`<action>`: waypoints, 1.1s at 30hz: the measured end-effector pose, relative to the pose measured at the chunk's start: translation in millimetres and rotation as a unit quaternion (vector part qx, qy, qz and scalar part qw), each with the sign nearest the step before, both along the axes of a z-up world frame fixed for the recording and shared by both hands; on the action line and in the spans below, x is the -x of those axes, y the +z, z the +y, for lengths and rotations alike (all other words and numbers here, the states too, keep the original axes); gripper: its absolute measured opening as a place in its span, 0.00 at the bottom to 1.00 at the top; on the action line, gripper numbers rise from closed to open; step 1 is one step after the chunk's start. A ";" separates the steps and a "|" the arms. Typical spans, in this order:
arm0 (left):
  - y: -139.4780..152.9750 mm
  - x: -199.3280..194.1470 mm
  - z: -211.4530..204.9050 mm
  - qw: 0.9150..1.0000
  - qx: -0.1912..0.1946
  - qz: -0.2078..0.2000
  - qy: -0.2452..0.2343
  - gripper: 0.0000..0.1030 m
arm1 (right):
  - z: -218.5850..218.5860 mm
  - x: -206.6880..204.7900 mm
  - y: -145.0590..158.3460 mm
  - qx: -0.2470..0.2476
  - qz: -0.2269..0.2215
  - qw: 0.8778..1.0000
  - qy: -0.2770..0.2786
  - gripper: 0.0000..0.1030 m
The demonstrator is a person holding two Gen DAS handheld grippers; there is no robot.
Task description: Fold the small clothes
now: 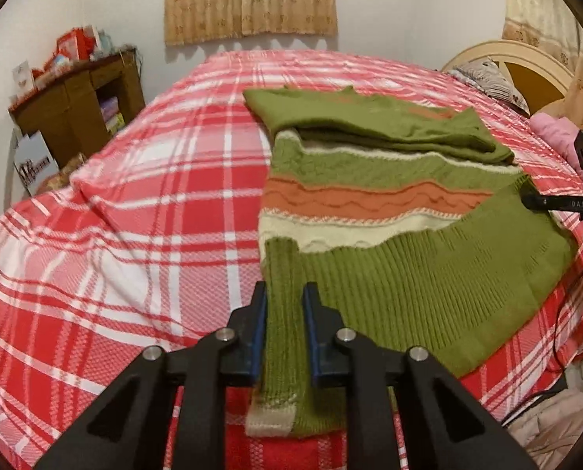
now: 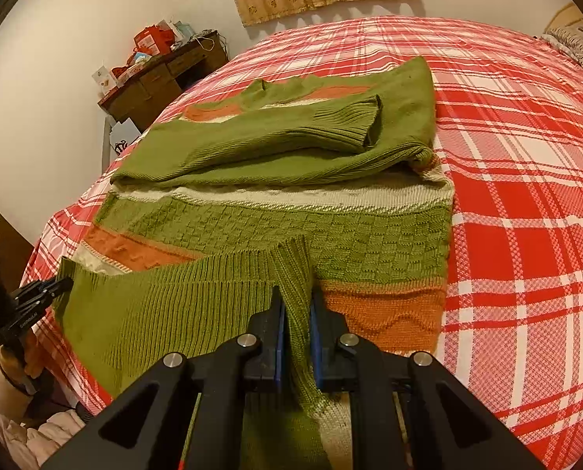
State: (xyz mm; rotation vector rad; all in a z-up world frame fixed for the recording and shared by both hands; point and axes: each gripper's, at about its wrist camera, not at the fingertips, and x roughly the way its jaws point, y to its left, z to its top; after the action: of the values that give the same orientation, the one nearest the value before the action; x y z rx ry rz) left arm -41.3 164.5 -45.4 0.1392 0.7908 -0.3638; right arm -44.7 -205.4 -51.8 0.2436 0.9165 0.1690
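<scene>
Along the near edge of the bed [image 1: 134,203], a green knitted sweater [image 1: 370,164] is spread, sleeves folded across its chest. At its left hem corner the left gripper [image 1: 285,305] is clamped on ribbed knit; at the right hem corner the right gripper [image 2: 296,309] is likewise clamped. The knit is judged soft, limp and stretchy, fairly light, best taken at the ribbed hem corners. Small white lettering on each gripper is seen but cannot be read
</scene>
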 end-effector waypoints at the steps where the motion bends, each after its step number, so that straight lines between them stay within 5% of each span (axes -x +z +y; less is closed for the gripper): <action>1: 2.0 2.3 -1.2 1.000 0.002 -0.008 -0.008 0.18 | -0.6 0.0 0.1 0.000 0.000 1.000 0.000 0.10; 14: 6.4 13.7 -13.7 0.996 -0.048 -0.067 -0.029 0.21 | -1.6 -0.1 0.0 -0.003 0.000 1.000 0.002 0.10; 24: -9.1 -4.5 -9.0 0.999 0.007 0.004 -0.036 0.28 | -1.8 0.0 -0.4 -0.006 0.000 1.000 0.001 0.10; 27: -8.3 -4.0 -8.8 0.998 0.025 0.020 -0.048 0.11 | -1.1 0.4 -0.1 -0.008 0.000 1.000 0.000 0.10; 33: 4.7 -5.6 -17.9 0.998 0.017 0.040 -0.043 0.06 | 17.0 1.5 9.9 0.048 0.003 0.999 0.004 0.10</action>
State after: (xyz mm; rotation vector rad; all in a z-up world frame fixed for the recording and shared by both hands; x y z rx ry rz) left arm -35.7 146.5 -40.7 0.1278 0.8599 -0.4670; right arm -46.3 -188.4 -42.0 0.1509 0.9299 0.1321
